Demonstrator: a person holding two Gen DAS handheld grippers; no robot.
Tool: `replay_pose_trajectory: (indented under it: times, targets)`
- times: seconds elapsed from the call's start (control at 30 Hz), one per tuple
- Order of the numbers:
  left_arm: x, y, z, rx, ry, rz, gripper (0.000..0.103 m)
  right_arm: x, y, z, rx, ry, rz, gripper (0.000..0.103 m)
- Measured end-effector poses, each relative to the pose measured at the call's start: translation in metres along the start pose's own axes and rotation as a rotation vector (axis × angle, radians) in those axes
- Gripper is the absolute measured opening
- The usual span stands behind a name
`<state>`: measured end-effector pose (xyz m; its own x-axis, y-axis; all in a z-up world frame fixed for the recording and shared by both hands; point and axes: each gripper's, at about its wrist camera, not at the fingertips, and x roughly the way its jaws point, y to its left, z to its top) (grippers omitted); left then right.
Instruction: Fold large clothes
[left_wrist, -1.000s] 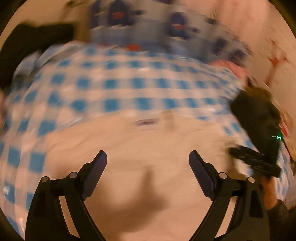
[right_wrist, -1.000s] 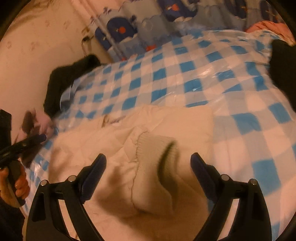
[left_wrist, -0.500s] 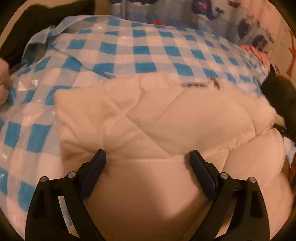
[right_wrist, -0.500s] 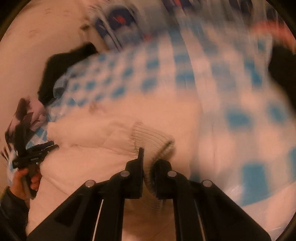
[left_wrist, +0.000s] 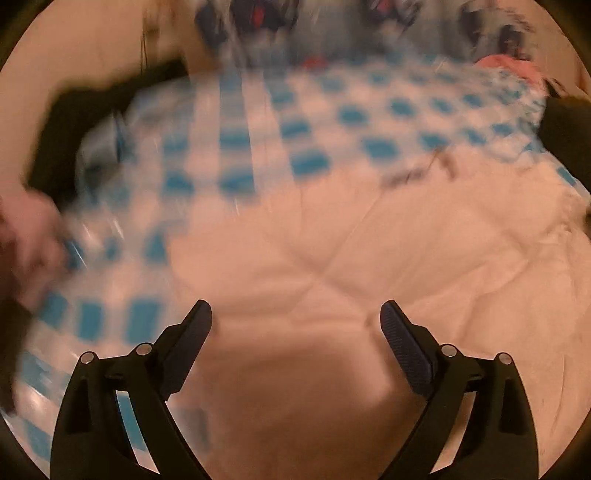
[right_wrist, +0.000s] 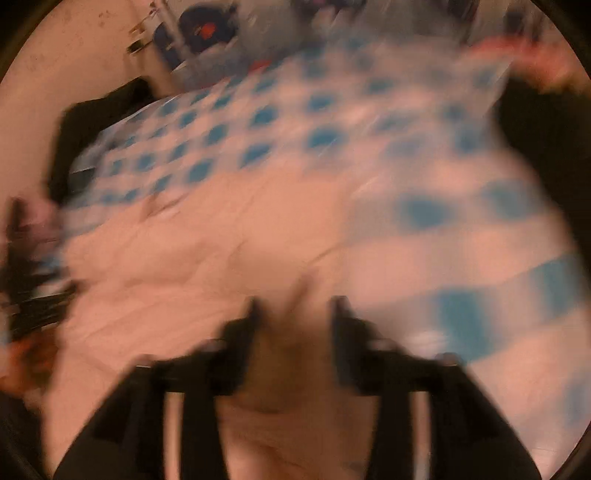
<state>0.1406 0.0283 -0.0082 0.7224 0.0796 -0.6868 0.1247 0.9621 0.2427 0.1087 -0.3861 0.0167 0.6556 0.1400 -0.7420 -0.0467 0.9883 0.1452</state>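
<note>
Left gripper (left_wrist: 295, 321) fingers spread wide above cream jacket (left_wrist: 369, 258). Right gripper (right_wrist: 295, 317) blurred, fingers parted, fabric between; grip unclear.

Both views are smeared by motion. In the right wrist view the right gripper (right_wrist: 295, 314) is too blurred to tell whether its fingers pinch the jacket (right_wrist: 177, 266). The checked cloth (left_wrist: 258, 122) is blurred in the left view; the jacket (left_wrist: 406, 240) runs past the bottom edge

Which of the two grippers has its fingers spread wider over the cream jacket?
The left gripper: its fingers stand wide apart above the cream jacket, while the right gripper shows a narrower gap.
</note>
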Motion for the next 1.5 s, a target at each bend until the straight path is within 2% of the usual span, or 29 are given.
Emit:
replay_pose_trajectory:
  times: [0.07,0.1,0.17,0.2,0.27,0.3,0.37,0.4,0.43,0.57,0.6,0.63,0.73,0.8,0.83,0.87,0.9,0.97,1.03,1.1,1.17,1.23,1.27,1.3,1.33,1.37,1.4,1.47,1.5]
  targets:
    - [-0.020,-0.010,0.004,0.049,-0.098,0.054,0.089,-0.036,0.016,0.010,-0.030,-0.151,-0.023,0.058]
    - [-0.023,-0.012,0.006,0.054,-0.122,0.058,0.089,-0.047,0.033,0.016,-0.065,-0.202,0.021,0.060]
    - [-0.025,-0.015,0.013,0.039,-0.150,0.052,0.089,-0.052,0.068,0.023,-0.157,-0.248,0.099,0.076]
    - [-0.023,-0.016,0.016,0.023,-0.150,0.046,0.089,-0.046,0.090,0.026,-0.212,-0.242,0.114,0.079]
    - [-0.018,-0.017,0.016,-0.001,-0.133,0.023,0.089,-0.014,0.124,0.029,-0.296,-0.166,0.143,0.079]
    - [-0.012,-0.018,0.012,-0.007,-0.110,0.010,0.089,0.010,0.130,0.029,-0.311,-0.108,0.106,0.079]
    - [0.005,-0.026,-0.001,0.010,-0.040,-0.015,0.090,0.089,0.111,0.014,-0.271,0.095,0.009,0.077]
    - [0.016,-0.029,-0.010,0.014,-0.007,-0.052,0.090,0.111,0.095,0.003,-0.222,0.133,0.057,0.077]
    - [0.020,-0.031,-0.017,0.012,-0.004,-0.067,0.090,0.120,0.078,-0.003,-0.148,0.120,0.115,0.077]
    - [0.020,-0.033,-0.017,0.025,0.005,-0.035,0.090,0.106,0.100,0.009,-0.219,0.165,0.011,0.076]
    - [0.017,-0.034,-0.018,0.028,-0.005,-0.024,0.090,0.098,0.101,0.014,-0.225,0.140,-0.005,0.076]
    - [0.011,-0.036,-0.017,0.044,-0.029,-0.003,0.090,0.073,0.114,0.023,-0.251,0.040,0.010,0.076]
    - [0.005,-0.045,-0.018,0.087,-0.059,0.016,0.090,0.037,0.152,0.033,-0.345,-0.109,0.092,0.081]
    - [0.007,-0.046,-0.019,0.090,-0.046,0.014,0.090,0.053,0.173,0.040,-0.385,-0.067,0.126,0.084]
    - [0.008,-0.044,-0.019,0.080,-0.040,0.002,0.090,0.071,0.177,0.040,-0.386,-0.017,0.110,0.084]
    - [0.009,-0.042,-0.020,0.069,-0.032,-0.011,0.090,0.100,0.179,0.033,-0.392,0.082,0.075,0.084]
    - [0.012,-0.038,-0.020,0.051,-0.013,-0.044,0.090,0.138,0.177,0.020,-0.404,0.232,0.054,0.085]
    - [0.016,-0.032,-0.022,0.025,0.008,-0.070,0.091,0.151,0.161,0.019,-0.302,0.259,0.139,0.085]
    - [0.010,-0.024,-0.021,-0.009,-0.011,-0.090,0.090,0.124,0.147,0.029,-0.229,0.201,0.169,0.084]
    - [-0.005,-0.015,-0.018,-0.053,-0.083,-0.100,0.090,0.080,0.133,0.031,-0.250,0.080,0.138,0.084]
    - [-0.023,-0.003,-0.012,-0.104,-0.152,-0.134,0.091,0.040,0.103,0.021,-0.265,-0.043,-0.004,0.085]
    - [-0.025,0.006,-0.008,-0.148,-0.160,-0.159,0.091,0.041,0.062,0.006,-0.198,-0.025,-0.122,0.085]
    - [-0.011,0.010,-0.011,-0.169,-0.095,-0.154,0.091,0.058,0.042,-0.003,-0.163,0.044,-0.145,0.088]
    - [0.007,0.012,-0.015,-0.173,-0.016,-0.142,0.091,0.082,0.022,-0.011,-0.131,0.134,-0.105,0.092]
    - [0.030,0.014,-0.024,-0.175,0.079,-0.156,0.091,0.105,-0.005,-0.022,-0.006,0.198,0.030,0.094]
    - [0.043,0.020,-0.035,-0.215,0.101,-0.206,0.091,0.108,-0.013,-0.021,0.043,0.204,0.080,0.094]
    - [0.042,0.026,-0.037,-0.249,0.090,-0.224,0.091,0.107,-0.005,-0.015,0.011,0.225,0.049,0.094]
    - [0.036,0.027,-0.031,-0.232,0.104,-0.201,0.091,0.098,0.014,-0.010,-0.062,0.212,0.000,0.094]
    - [0.029,0.028,-0.029,-0.234,0.089,-0.179,0.091,0.083,0.023,-0.006,-0.089,0.149,-0.002,0.094]
